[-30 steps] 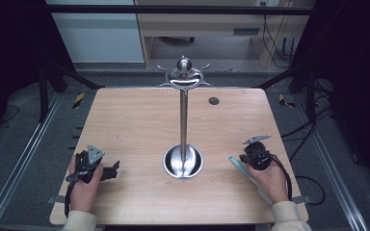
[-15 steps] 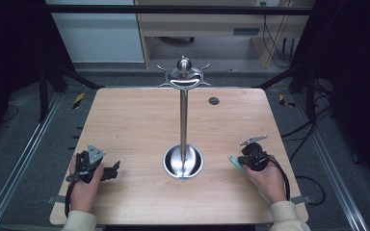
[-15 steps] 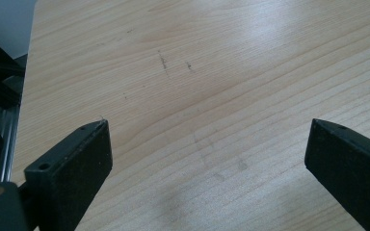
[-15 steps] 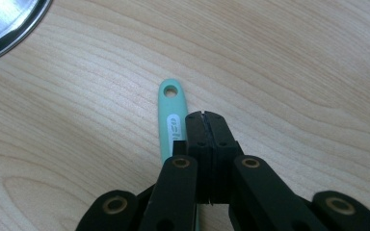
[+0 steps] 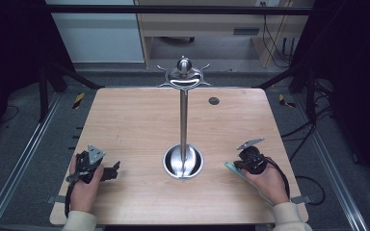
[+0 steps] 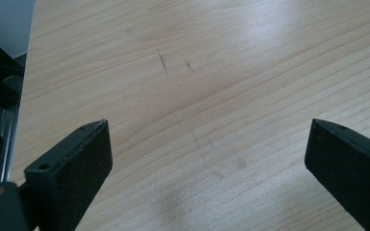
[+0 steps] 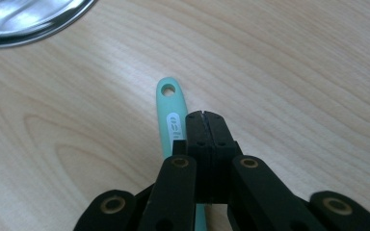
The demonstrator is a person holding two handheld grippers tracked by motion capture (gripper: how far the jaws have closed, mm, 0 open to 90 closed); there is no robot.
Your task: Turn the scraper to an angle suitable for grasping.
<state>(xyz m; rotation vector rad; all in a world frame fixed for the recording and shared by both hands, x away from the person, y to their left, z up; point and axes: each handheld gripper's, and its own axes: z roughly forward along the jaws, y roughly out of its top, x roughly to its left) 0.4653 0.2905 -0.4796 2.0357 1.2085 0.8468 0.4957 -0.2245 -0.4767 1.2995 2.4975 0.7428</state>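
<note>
A teal tool handle (image 7: 170, 113) with a hole at its end lies flat on the wooden table (image 5: 135, 120), near the right front. My right gripper (image 7: 204, 115) hovers just over it with its jaws pressed together and nothing between them; the handle runs underneath. In the high view that right gripper (image 5: 237, 163) points left, with the teal handle (image 5: 231, 169) beneath it. My left gripper (image 5: 114, 168) rests at the left front, and in its own view the left gripper (image 6: 207, 130) is open over bare wood.
A metal stand rises from a round shiny base (image 5: 183, 163) at the table's middle front, and its top (image 5: 184, 74) carries curved hooks. The base rim (image 7: 24, 21) lies just ahead of the right gripper. A small dark disc (image 5: 214, 101) sits at the back right.
The right gripper has edged slightly left, toward the stand's base. The left gripper has kept still.
</note>
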